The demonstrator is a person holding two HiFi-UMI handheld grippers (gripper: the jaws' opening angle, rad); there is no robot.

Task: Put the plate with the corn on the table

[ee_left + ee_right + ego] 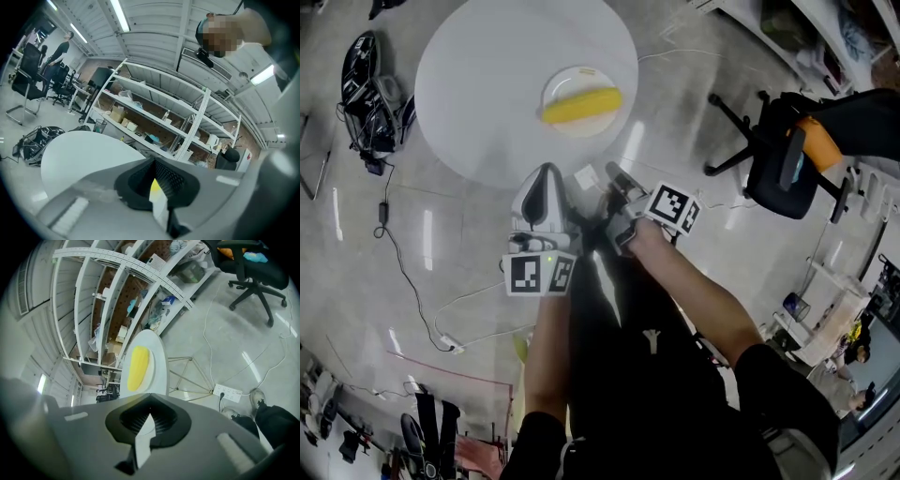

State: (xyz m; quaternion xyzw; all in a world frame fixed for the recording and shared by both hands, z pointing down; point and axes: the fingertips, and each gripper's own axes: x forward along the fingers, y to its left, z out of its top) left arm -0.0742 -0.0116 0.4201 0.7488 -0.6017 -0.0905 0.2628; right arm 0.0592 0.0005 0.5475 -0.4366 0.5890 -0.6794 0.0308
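Left gripper: I am holding its jaws together, nothing between.
Right gripper: I am pressing its jaws together, empty.
Plate with corn: lying on white table, ahead of both jaws, apart.

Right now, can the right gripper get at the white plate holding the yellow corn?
Probably yes: nothing stands between the right gripper and the white plate on the round white table, though its jaws are shut.
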